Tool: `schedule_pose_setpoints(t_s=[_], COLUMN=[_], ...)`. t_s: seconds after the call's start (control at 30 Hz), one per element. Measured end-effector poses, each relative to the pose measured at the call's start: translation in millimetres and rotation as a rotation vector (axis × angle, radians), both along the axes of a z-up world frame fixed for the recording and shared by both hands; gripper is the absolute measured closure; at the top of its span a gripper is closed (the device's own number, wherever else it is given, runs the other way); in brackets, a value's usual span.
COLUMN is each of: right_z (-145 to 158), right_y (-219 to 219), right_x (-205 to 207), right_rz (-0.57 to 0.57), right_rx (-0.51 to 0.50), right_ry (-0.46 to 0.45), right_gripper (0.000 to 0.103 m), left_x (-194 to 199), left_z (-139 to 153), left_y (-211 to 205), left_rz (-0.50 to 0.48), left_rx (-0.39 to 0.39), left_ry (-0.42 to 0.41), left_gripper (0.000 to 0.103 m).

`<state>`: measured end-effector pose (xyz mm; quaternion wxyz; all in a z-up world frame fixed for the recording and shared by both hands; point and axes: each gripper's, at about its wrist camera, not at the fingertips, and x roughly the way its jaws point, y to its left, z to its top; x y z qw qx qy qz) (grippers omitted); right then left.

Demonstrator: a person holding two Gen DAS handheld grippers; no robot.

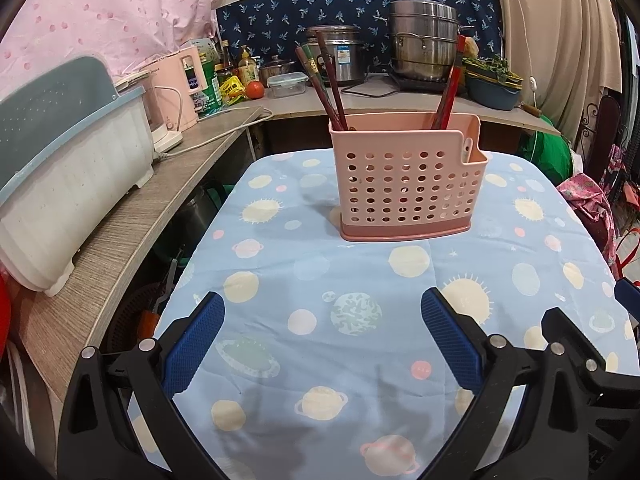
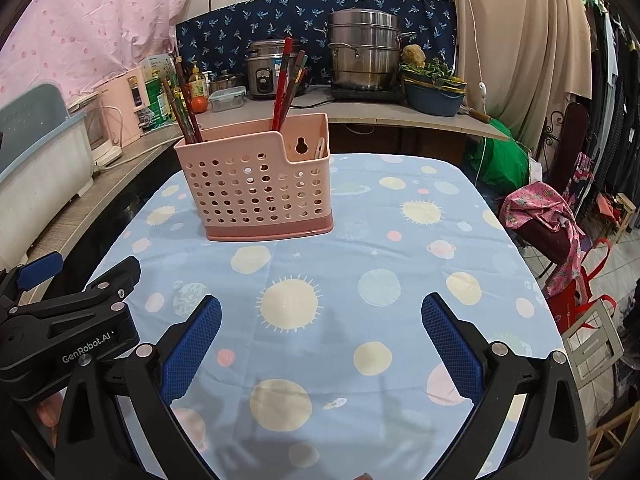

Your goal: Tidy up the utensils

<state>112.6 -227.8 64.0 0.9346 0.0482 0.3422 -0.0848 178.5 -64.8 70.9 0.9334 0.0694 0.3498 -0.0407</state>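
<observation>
A pink perforated utensil holder [image 1: 408, 184] [image 2: 256, 188] stands upright on the table's blue planet-print cloth [image 1: 360, 280]. Dark brown chopsticks [image 1: 328, 80] [image 2: 184, 108] lean out of its left end, and red and brown chopsticks [image 1: 450, 88] [image 2: 288, 80] stand further right. A pale item [image 2: 320, 146] sits in the low side pocket. My left gripper [image 1: 322, 312] is open above the cloth, well short of the holder, holding nothing. My right gripper [image 2: 320, 312] is open too, beside the left one, with nothing between its fingers.
A white dish rack [image 1: 68, 184] and a pink appliance [image 1: 176, 92] sit on the wooden counter at left. A rice cooker [image 2: 264, 72], a steel steamer pot [image 2: 364, 52] and a blue basin of greens [image 2: 434, 96] line the back counter. A chair with pink cloth [image 2: 540, 216] stands at right.
</observation>
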Motion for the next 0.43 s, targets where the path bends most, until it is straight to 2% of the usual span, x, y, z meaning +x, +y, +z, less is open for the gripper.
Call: schedule_pose_setpoints(t_s=[0.3,0.43], right_z=[0.9,1.6], right_y=[-1.4,-2.8], right_x=[0.4,0.7], right_rz=[-0.002,-0.002], right_rx=[-0.002,-0.003], right_ry=[-0.002,-0.004], right_gripper=[0.006,0.006], left_x=[-0.1,-2.5], left_z=[2.5,5.6], left_y=[-2.0,-2.7], left_rz=[-0.002,-0.003], left_rx=[0.000,0.006], left_ry=[-0.002,-0.027], left_gripper=[0.009,0.009])
